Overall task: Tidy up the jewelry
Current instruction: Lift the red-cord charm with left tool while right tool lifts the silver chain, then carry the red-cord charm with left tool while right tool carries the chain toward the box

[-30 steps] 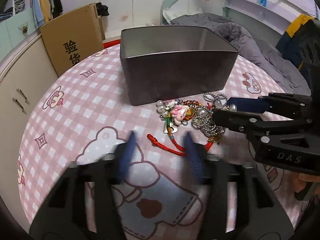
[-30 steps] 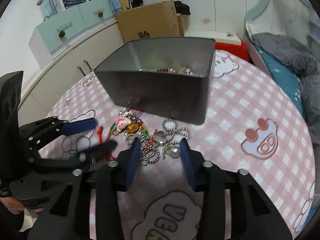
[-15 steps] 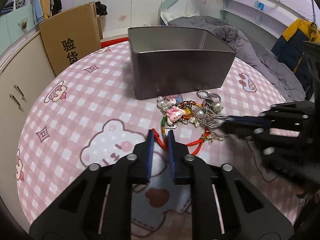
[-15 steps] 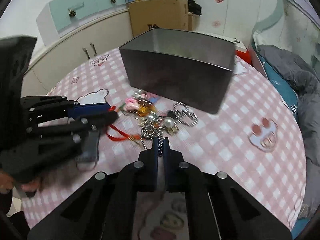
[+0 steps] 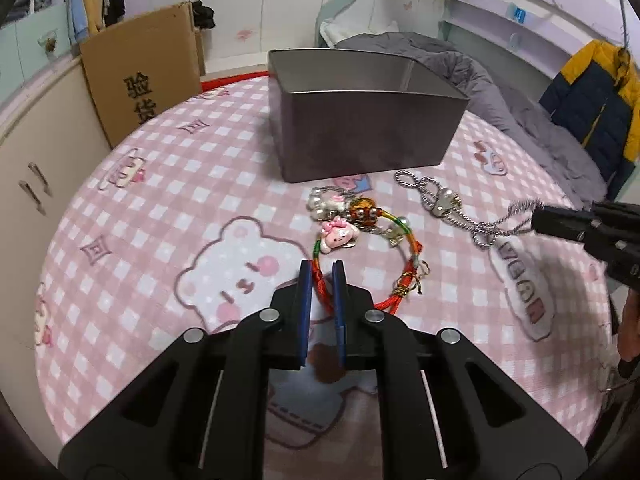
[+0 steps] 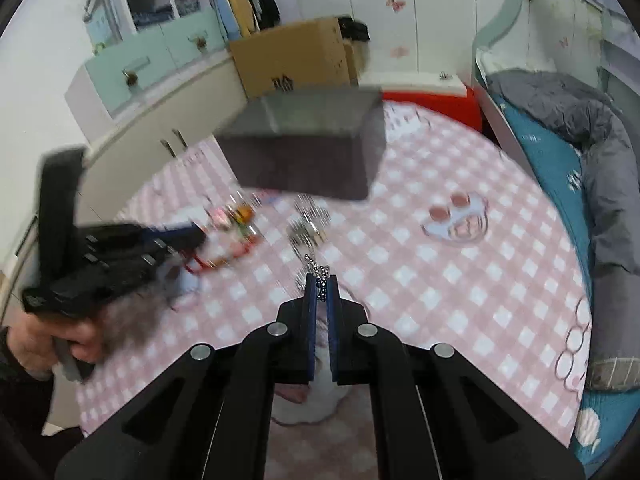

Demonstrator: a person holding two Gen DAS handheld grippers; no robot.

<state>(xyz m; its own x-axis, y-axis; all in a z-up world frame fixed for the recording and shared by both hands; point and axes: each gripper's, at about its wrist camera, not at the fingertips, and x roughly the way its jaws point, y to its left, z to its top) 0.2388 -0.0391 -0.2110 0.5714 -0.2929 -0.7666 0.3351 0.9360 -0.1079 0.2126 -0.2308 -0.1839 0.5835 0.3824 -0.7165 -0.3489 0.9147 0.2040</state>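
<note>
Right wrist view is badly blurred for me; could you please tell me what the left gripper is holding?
Observer: The left gripper is shut on the red cord bracelet.
Operator: Thank you. Is my silver chain tangled with that bracelet?
Observer: It appears not. In the left wrist view the silver chain runs from the right gripper toward the metal box, apart from the bracelet.
Operator: And where is the pink charm, please?
Observer: The pink bunny charm lies on the table against the bracelet's loop, just beyond the left gripper.
</note>
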